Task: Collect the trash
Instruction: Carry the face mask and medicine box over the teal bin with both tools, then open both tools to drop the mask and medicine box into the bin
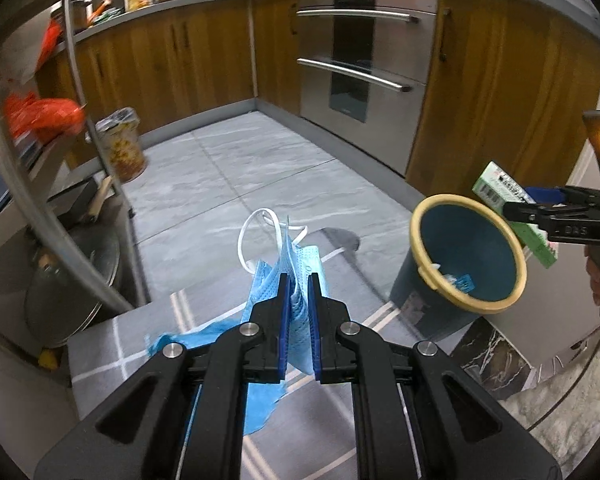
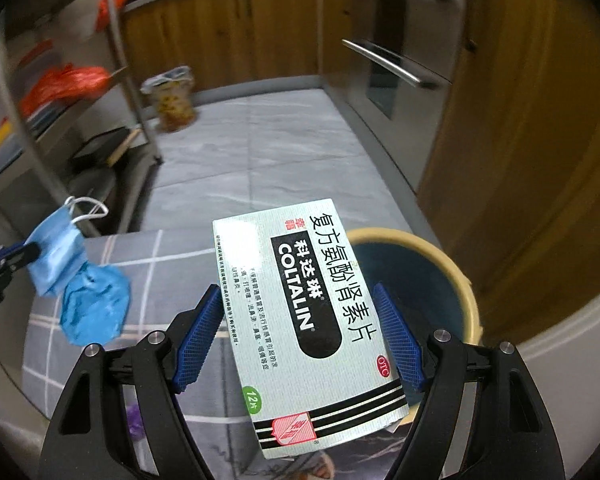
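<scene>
— Blue face mask point(image 1: 296, 264), white loops up: pinched in the left gripper point(image 1: 299, 280) above the grey checked mat point(image 1: 112, 344); a blue cloth point(image 2: 94, 306) lies beneath.

— And rightward?

— The right gripper point(image 2: 300, 320) clamps a Coltalin medicine box point(image 2: 304, 312) over the yellow-rimmed bin point(image 1: 466, 256). Oven point(image 1: 364, 68) and cabinets stand behind.

R gripper point(image 2: 300, 312) — Coltalin box point(image 2: 300, 308) clamped, seemingly above bin point(image 2: 466, 280).

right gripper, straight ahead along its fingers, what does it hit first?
Probably the bin. The right gripper is shut on the medicine box, which juts forward over the bin's near rim, so the box would lead. Depth is unclear; it might pass over the rim towards the tiled floor.
</scene>
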